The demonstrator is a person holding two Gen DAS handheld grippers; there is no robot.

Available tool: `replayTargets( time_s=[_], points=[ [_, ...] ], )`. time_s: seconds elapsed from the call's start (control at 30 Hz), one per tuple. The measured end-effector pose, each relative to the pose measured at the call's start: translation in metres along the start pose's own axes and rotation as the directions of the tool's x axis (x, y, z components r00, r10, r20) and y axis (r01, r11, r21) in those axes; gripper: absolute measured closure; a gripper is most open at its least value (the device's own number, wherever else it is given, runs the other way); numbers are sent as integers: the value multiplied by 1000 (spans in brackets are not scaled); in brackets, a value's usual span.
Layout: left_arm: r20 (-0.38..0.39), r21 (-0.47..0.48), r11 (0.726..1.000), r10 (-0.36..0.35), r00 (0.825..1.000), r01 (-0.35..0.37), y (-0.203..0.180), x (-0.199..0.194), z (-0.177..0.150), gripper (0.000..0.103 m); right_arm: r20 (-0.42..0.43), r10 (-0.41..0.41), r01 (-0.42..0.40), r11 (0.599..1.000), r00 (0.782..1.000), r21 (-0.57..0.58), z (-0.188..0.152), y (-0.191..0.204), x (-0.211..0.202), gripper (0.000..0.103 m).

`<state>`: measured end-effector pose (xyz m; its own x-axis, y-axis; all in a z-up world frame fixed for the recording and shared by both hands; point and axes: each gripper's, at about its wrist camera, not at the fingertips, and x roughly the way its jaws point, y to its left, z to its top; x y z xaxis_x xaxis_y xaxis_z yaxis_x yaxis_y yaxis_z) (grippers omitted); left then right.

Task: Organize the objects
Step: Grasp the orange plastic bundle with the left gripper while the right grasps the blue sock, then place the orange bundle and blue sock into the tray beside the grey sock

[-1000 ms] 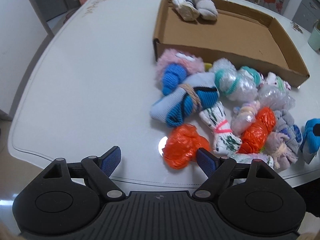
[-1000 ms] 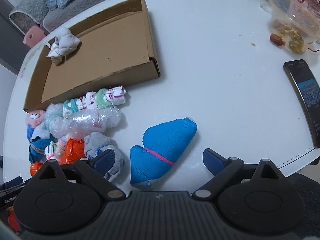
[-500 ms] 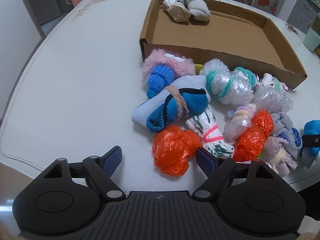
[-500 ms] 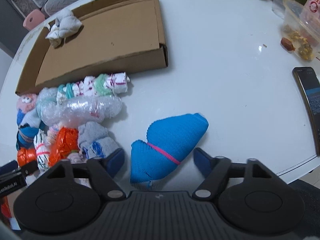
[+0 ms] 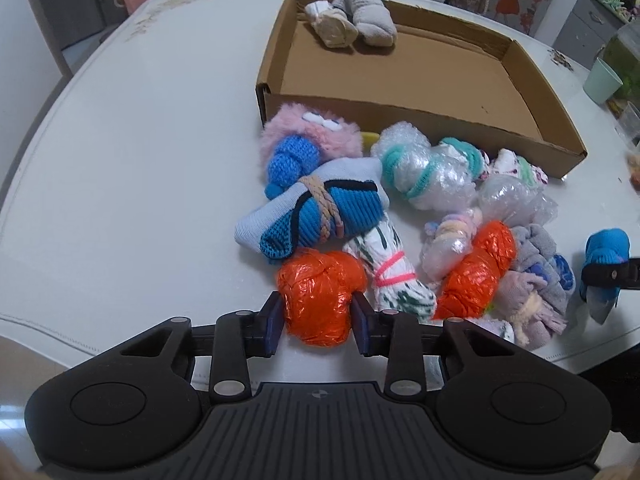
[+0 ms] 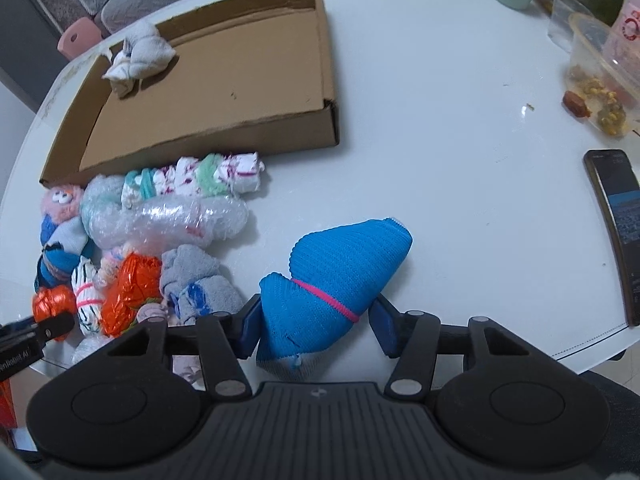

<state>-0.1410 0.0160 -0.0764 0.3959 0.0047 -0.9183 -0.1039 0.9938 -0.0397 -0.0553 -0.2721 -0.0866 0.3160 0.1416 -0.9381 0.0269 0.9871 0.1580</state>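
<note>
A double pick-up is in hand: two bundles are being taken from the loose pile on the white table (image 5: pixel 120 184) at once. The left gripper (image 5: pixel 316 322) is closing, its jaws drawn in to a narrow gap, and the orange foil bundle (image 5: pixel 320 300) is pinched between the blue pads, which press on both its sides at the near edge of the pile. The right gripper (image 6: pixel 316 326) is closing too, at a wider gap, around the blue knitted sock bundle (image 6: pixel 332 284), which lies apart from the pile on bare table; the left pad is seen against the knit, while contact on the right side cannot be settled from this view. The cardboard tray (image 5: pixel 420 118) stands just beyond the pile and is nearly bare, with only a grey and cream sock bundle (image 5: pixel 352 24) lodged in its far corner. The sorting is judged to be at an early stage, since most bundles lie outside the tray. The next move is judged to call for both grips to be firmed, then each bundle to be lifted clear of its neighbours, carried over the tray's near wall and set down inside. Care is needed with the foil, which may slip or crumple, and with the white sock bundle (image 5: pixel 388 276) touching it, which could be dragged along.
</note>
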Motion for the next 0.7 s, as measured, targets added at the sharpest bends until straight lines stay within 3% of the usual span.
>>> replayTargets(
  time_s=[0.1,0.3,0.53,0.7],
  points=[
    [-49,-15,1000,-9,999,8,1,-5,-4,62,27,0,0,1000,1000,1,1,-3,-9,51],
    [-55,17,1000,3,998,-3,-4,-24,-5,62,109,20,-22,1000,994,19,13,-10,-34,51],
    [52,100,995,20,998,-25,-11,-61,21,62,204,80,-74,997,976,-36,34,-2,-53,51],
    [125,177,983,19,992,-41,-16,-78,55,62,291,144,-111,986,946,-127,57,7,-67,51]
  ],
)
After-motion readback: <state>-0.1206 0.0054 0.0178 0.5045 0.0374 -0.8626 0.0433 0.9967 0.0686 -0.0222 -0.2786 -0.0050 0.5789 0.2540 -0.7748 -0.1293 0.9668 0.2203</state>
